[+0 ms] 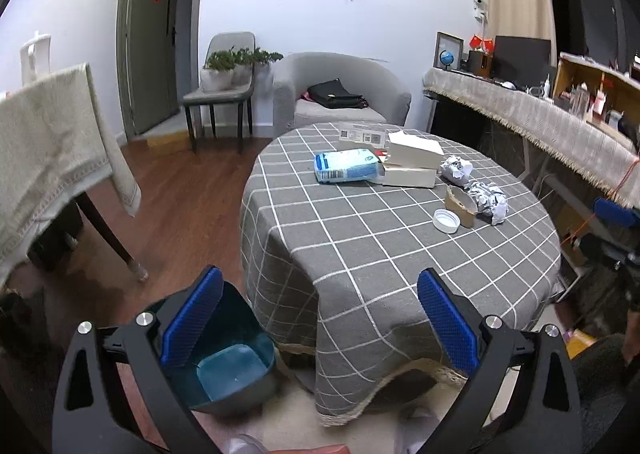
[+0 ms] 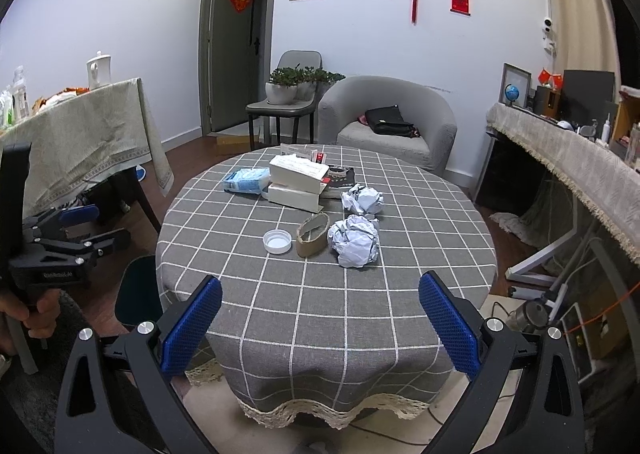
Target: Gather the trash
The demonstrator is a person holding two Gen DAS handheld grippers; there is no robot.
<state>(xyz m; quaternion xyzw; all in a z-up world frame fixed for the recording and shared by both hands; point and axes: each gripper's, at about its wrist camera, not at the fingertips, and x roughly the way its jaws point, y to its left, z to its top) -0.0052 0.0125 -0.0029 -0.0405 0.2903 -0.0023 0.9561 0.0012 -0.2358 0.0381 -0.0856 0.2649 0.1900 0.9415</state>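
On the round table with the grey checked cloth lie two crumpled paper balls, a squashed brown cardboard tube and a white lid. In the left wrist view the same pieces lie at the table's right: a paper ball, the tube, the lid. A dark teal bin stands on the floor left of the table. My left gripper is open above the bin and the table's edge, holding nothing. My right gripper is open at the table's near edge, well short of the trash.
A blue tissue pack and stacked white boxes sit at the table's far side. A second cloth-covered table stands left, a grey armchair behind, a long covered counter right. The left gripper's body shows in a hand.
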